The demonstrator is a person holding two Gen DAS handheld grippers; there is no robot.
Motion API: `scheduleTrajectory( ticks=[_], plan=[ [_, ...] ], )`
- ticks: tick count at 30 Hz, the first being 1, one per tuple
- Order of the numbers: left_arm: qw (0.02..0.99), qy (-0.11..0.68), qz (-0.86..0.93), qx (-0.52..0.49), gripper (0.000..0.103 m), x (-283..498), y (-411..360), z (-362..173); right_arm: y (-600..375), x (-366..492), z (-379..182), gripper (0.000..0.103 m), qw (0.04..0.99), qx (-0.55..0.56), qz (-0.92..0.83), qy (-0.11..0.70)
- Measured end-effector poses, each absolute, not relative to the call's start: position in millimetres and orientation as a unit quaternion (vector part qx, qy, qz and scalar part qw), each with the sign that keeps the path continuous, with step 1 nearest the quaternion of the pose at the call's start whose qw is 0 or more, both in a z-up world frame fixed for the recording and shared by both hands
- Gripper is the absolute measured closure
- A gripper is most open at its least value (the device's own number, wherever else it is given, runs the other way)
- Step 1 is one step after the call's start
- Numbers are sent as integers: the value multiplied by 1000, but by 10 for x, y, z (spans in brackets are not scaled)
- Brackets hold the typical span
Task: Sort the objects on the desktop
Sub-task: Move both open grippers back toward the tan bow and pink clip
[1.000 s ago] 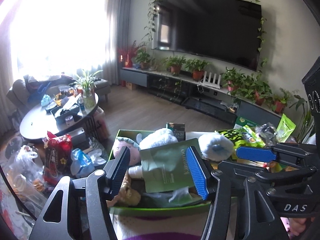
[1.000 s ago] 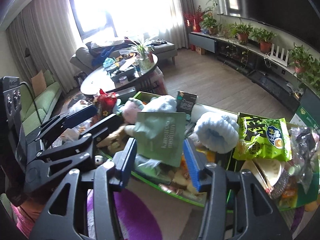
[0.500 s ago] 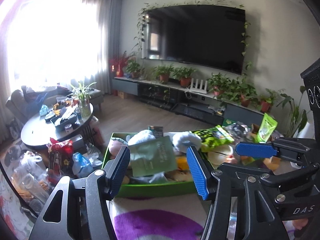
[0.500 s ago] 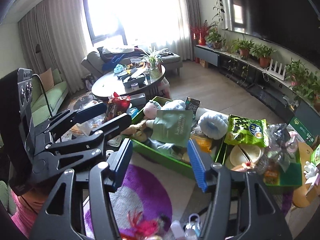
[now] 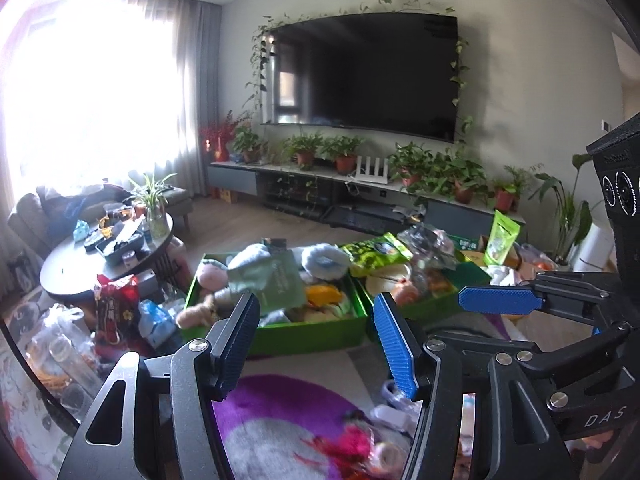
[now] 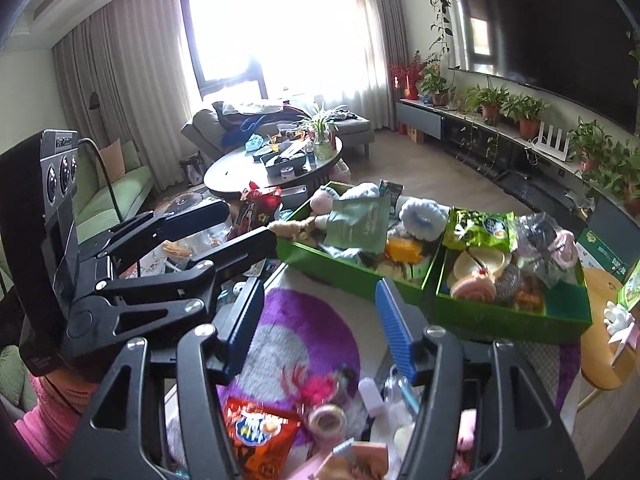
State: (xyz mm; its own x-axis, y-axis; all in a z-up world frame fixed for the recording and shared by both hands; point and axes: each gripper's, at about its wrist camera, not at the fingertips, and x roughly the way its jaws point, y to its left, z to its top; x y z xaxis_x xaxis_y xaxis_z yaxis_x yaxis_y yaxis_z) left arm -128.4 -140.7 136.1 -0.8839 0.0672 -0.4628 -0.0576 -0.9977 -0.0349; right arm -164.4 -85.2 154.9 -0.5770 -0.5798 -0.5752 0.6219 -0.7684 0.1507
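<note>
Left wrist view: left gripper (image 5: 316, 330), ribbed blue pads spread, nothing between them. Right gripper (image 6: 318, 320) also gaping and bare, a touch wider than a second ago. Both have pulled back from the two glossy green trays (image 6: 356, 270), crammed with fluffy plush toys, a matte sage pouch (image 6: 362, 222) and a crinkly snack bag (image 6: 480, 228). More purple rug (image 5: 280, 404) shows now.

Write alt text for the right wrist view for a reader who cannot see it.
The right gripper, fingers apart and empty, hangs over a purple and grey rug, facing two green trays heaped with soft toys, a green pouch and snack bags. The left gripper reaches in from the left; an orange snack bag lies below, in a sunlit living room.
</note>
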Motion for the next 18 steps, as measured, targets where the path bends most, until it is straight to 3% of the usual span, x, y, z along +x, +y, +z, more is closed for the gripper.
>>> scheduleTrajectory(
  ticks=[18],
  plan=[
    [95, -14, 955, -280, 43, -934, -807, 996, -122, -1049, 978, 42, 328, 349, -878, -10]
  ],
)
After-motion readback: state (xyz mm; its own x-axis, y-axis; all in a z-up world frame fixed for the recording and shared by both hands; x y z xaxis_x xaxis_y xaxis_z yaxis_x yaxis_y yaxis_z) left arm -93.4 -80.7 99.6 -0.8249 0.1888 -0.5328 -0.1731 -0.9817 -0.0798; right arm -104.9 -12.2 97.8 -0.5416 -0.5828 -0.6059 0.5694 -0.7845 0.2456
